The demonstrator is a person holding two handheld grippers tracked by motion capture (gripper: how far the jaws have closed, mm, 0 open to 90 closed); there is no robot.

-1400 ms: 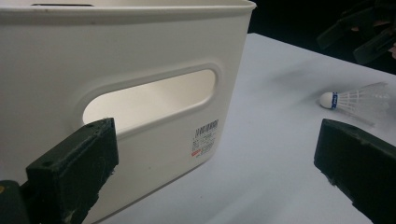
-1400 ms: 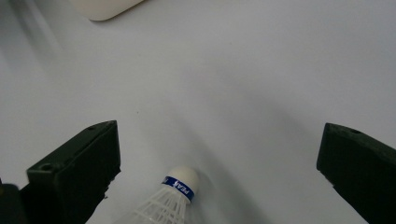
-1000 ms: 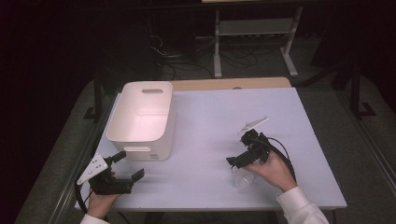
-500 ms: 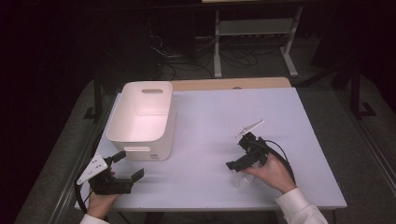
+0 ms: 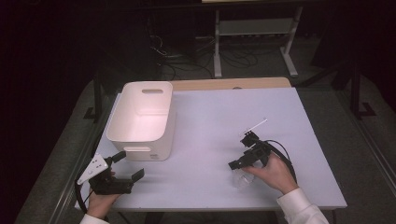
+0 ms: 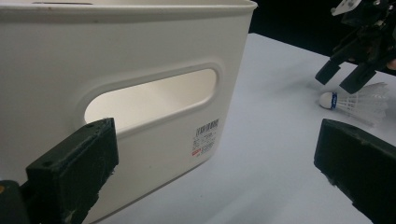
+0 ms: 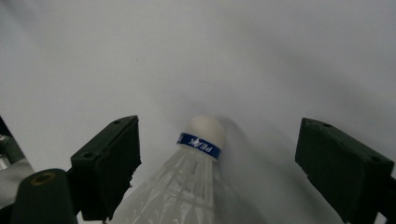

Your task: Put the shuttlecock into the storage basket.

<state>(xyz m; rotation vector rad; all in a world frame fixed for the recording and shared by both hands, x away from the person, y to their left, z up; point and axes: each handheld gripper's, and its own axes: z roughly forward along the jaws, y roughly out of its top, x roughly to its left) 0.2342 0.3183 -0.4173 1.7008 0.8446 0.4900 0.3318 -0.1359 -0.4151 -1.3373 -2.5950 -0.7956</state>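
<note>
A white feather shuttlecock (image 7: 196,163) with a blue band lies on its side on the white table (image 5: 210,116), near the front right (image 5: 243,179). My right gripper (image 7: 217,158) straddles its cork end. The jaws have just been closing, and both pads still stand clear of the shuttlecock, so the gripper is open. In the high view the right gripper (image 5: 242,151) hangs just over it. My left gripper (image 5: 128,165) is open and holds nothing at the front left, facing the near wall of a white bin (image 6: 140,46). The left gripper view shows its jaws wide apart (image 6: 215,168), with the shuttlecock (image 6: 355,100) farther off.
The white bin (image 5: 149,151) stands at the table's left, with handle slots in its end walls and nothing visible inside. A metal stand (image 5: 252,28) and cables lie on the dark floor beyond the table's far edge.
The right gripper has shifted slightly over the shuttlecock. The left gripper and the bin have not moved.
</note>
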